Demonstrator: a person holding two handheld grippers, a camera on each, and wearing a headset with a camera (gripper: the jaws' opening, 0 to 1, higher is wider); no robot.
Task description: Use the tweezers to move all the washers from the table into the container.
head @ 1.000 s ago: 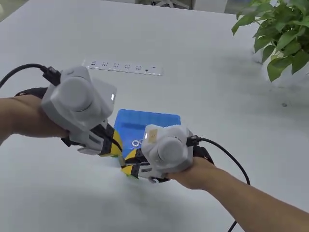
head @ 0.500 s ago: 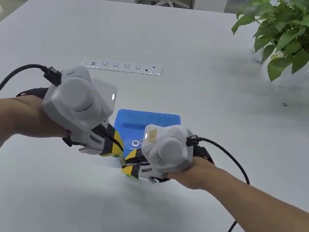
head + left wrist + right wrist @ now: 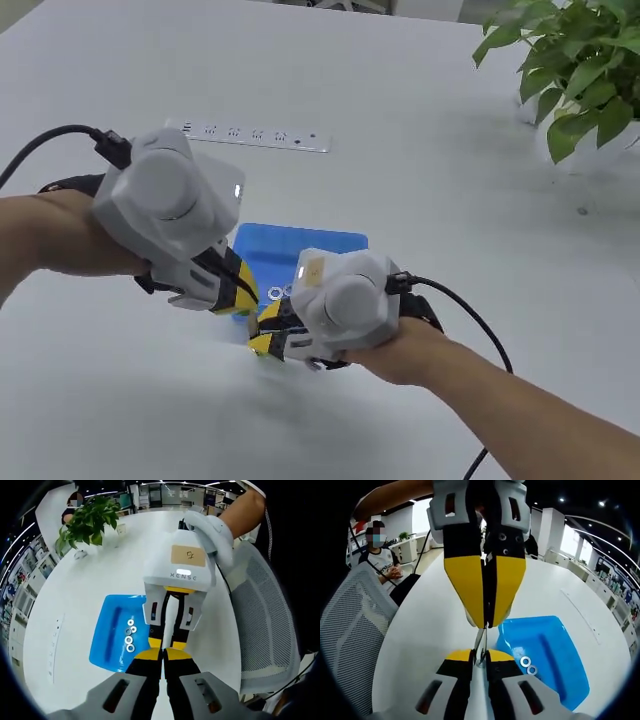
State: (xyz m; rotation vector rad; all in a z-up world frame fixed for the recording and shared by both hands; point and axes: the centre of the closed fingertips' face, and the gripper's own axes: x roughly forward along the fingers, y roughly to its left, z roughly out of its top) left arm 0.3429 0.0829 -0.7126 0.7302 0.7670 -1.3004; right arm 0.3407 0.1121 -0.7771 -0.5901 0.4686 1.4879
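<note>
Two grippers meet tip to tip over one white table (image 3: 450, 150), with one pair of tweezers (image 3: 480, 649) pinched between them.
One plant (image 3: 575, 60) stands at the table's far right. The left gripper (image 3: 162, 661) and right gripper (image 3: 479, 664) each have their jaws closed to a slit on the tweezers, one at each end; cannot tell how far the tweezers' own tips are spread. One blue tray (image 3: 300, 250) lies just beyond the grippers, and one power strip (image 3: 245, 135) farther off. Washers (image 3: 129, 640): four counted, in a line inside the tray; two of them show in the right gripper view.
</note>
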